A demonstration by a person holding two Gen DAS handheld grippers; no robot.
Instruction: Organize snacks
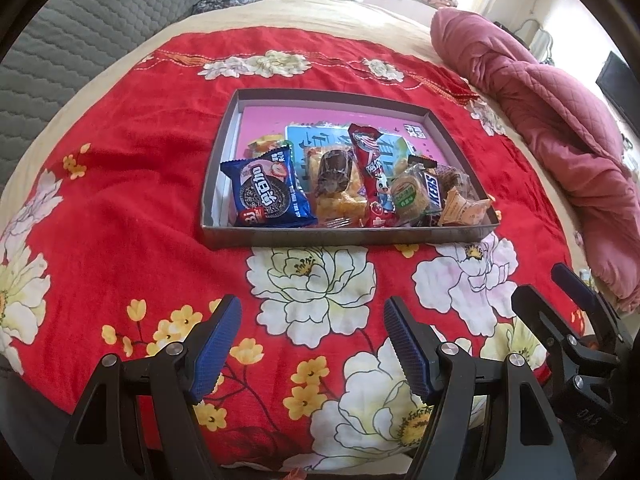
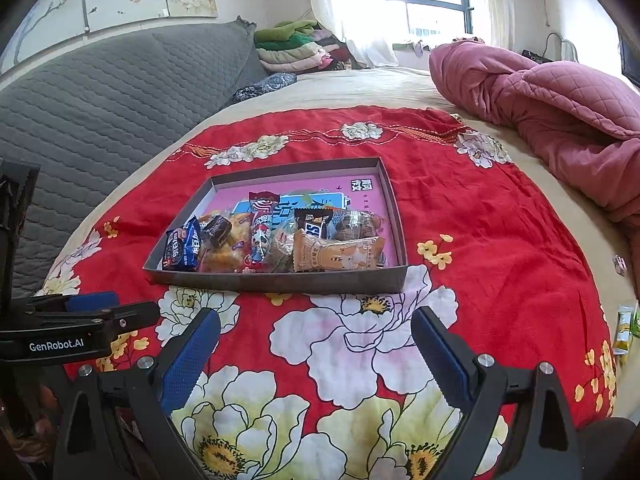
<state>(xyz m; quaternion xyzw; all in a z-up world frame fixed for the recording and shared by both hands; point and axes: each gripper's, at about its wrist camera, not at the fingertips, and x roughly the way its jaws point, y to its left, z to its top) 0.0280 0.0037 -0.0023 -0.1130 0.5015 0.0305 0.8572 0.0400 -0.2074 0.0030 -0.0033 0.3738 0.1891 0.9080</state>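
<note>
Centre of both views: the grey tray on the red floral cloth already holds the snacks, lined along its near wall from the blue cookie pack to the beige wrapper. Your left gripper and right gripper hover near it, jaws spread and empty. A yellow-green packet at the right edge appears left to collect.

The snack wrappers are glossy, crinkled plastic film. The tray looks like matt grey cardboard. The red flowered cloth is soft and matt. The gripper pads are rough, dimpled blue rubber.
</note>
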